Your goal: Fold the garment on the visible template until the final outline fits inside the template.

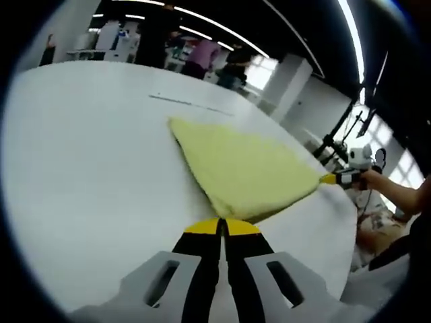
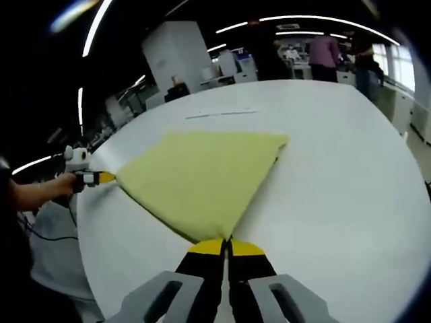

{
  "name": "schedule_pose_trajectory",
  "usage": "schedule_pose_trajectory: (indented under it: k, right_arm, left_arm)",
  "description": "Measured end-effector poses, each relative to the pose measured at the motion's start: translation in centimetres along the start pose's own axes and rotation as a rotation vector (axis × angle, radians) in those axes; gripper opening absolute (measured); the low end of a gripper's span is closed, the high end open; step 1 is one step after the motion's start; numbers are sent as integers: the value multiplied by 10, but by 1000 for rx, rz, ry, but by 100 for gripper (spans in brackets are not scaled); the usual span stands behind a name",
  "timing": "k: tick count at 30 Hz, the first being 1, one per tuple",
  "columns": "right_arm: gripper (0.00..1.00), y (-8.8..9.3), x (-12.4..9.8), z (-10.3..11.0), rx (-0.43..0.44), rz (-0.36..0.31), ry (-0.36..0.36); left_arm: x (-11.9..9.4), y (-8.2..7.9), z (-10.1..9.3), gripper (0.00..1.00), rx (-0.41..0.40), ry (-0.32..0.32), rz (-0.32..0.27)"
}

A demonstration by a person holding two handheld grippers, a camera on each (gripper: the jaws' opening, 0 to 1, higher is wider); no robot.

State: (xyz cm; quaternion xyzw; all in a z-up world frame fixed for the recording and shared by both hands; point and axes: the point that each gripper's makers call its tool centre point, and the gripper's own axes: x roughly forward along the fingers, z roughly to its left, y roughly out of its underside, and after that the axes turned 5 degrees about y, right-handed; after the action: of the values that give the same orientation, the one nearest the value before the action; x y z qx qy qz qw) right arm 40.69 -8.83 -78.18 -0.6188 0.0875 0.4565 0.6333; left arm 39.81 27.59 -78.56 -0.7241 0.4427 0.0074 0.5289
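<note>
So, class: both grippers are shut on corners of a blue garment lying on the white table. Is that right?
Not quite: the garment is yellow, not blue, as the right gripper view shows. Otherwise correct: the right gripper and left gripper are each shut on a corner, over the white table.

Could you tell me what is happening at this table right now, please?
A person is folding a yellow garment on a white table with two handheld grippers. The left gripper and the right gripper are each shut on a corner of the cloth at its near edge. The cloth is stretched between them and fans out flat across the table. A thin line is marked on the table beyond it.
</note>
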Motion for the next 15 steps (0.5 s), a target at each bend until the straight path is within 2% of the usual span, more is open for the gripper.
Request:
schedule_pose_trajectory:
  k: [15]
  right_arm:
    - [0, 6, -5, -1, -7, 9, 8]
  left_arm:
    - [-1, 11, -8, 0, 67, 1, 50]
